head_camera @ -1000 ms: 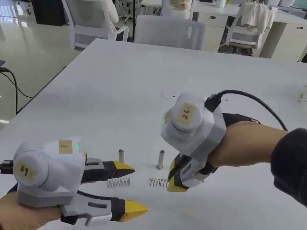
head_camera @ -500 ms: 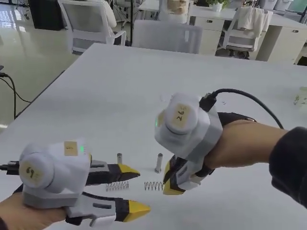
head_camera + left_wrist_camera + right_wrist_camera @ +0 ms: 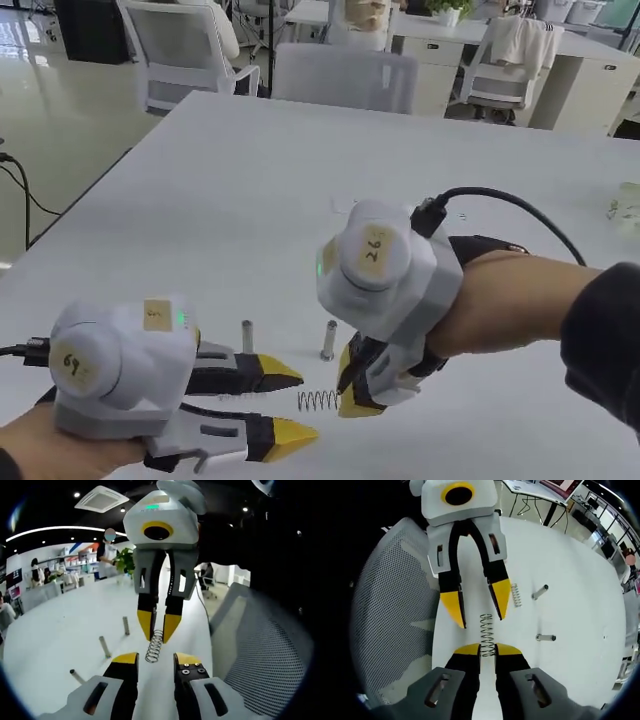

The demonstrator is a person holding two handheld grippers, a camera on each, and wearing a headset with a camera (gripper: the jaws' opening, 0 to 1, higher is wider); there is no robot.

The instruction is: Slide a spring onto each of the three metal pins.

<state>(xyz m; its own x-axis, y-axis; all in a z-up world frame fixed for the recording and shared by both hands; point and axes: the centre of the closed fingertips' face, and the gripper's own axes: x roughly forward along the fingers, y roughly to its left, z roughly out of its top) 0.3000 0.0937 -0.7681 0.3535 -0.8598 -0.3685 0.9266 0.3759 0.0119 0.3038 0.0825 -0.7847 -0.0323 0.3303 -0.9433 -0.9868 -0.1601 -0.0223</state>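
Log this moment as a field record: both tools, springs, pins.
Right tool: shut on one end of a thin coiled metal spring
Left tool: open, holding nothing, facing the right tool
Second coiled spring: lying loose on the white table
Short grey metal pins: three, no spring on any

A grey chair point(image 3: 345, 78) is drawn up at the far edge of the white table point(image 3: 200, 200); a cloth point(image 3: 522, 38) is draped over another chair point(image 3: 497, 88) behind.
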